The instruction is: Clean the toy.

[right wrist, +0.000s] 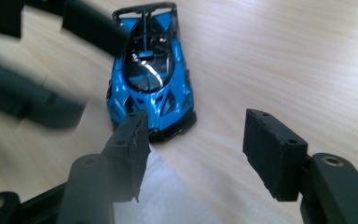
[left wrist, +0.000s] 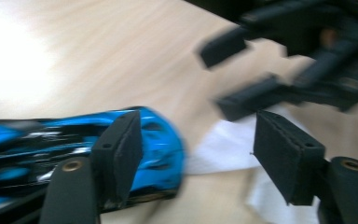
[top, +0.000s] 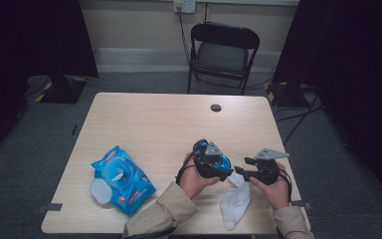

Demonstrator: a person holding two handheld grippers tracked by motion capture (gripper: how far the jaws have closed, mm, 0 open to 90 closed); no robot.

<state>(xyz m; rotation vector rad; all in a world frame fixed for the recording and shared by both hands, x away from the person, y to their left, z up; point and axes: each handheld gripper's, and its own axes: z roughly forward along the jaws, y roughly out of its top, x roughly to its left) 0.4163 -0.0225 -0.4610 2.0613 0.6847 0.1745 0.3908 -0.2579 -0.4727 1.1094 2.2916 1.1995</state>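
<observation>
A glossy blue toy sports car [right wrist: 149, 79] stands on the wooden table, its nose toward my right gripper [right wrist: 196, 126], which is open with bare tabletop between the jaws. A crumpled white wipe [top: 236, 199] lies near the front edge, below both hands. My left gripper [left wrist: 198, 140] is open over the wipe [left wrist: 223, 144], with the car [left wrist: 28, 140] just outside its left jaw. In the high view the left gripper [top: 222, 168] sits right by the car [top: 224, 162]. The right gripper [top: 243, 167] points at it from the right. Neither holds anything.
A blue pack of wet wipes [top: 122, 179] with a white round lid [top: 101, 190] beside it lies at the front left. A cable hole [top: 216, 107] marks the table's far side. A black folding chair [top: 222, 52] stands beyond the table [top: 154, 119].
</observation>
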